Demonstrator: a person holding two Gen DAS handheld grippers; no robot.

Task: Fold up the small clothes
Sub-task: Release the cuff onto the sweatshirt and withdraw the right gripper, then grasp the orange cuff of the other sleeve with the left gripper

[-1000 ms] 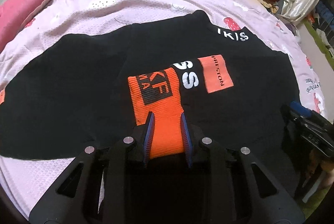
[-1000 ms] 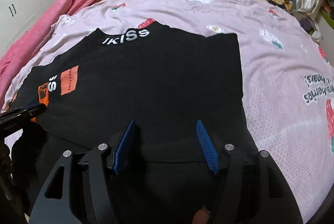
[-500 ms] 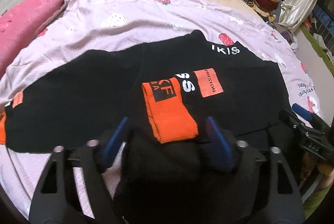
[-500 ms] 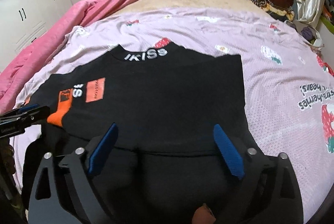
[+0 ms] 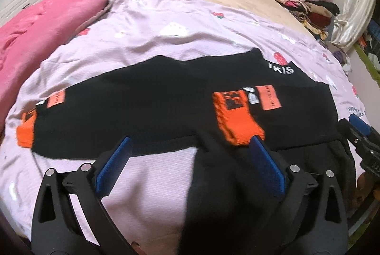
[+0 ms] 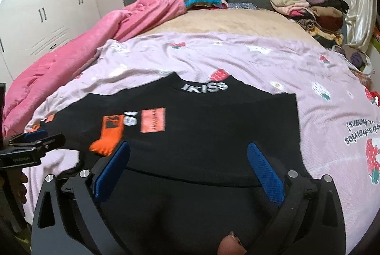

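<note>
black sweater (image 5: 152,110) lies flat beyond the opening, empty left gripper (image 5: 190,148).

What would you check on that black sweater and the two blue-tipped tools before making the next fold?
1. Left tool has let go: ok, still opening, nothing pinched between its pads.
2. Right tool has let go: ok, wide open above the cloth.
3. Folded orange cuff lies on the black sweater: ok.
4. Other sleeve folded in: not ok, its far orange cuff is spread out.
5. Sweater's near hem lies flat: cannot tell, hidden below the tools.
</note>
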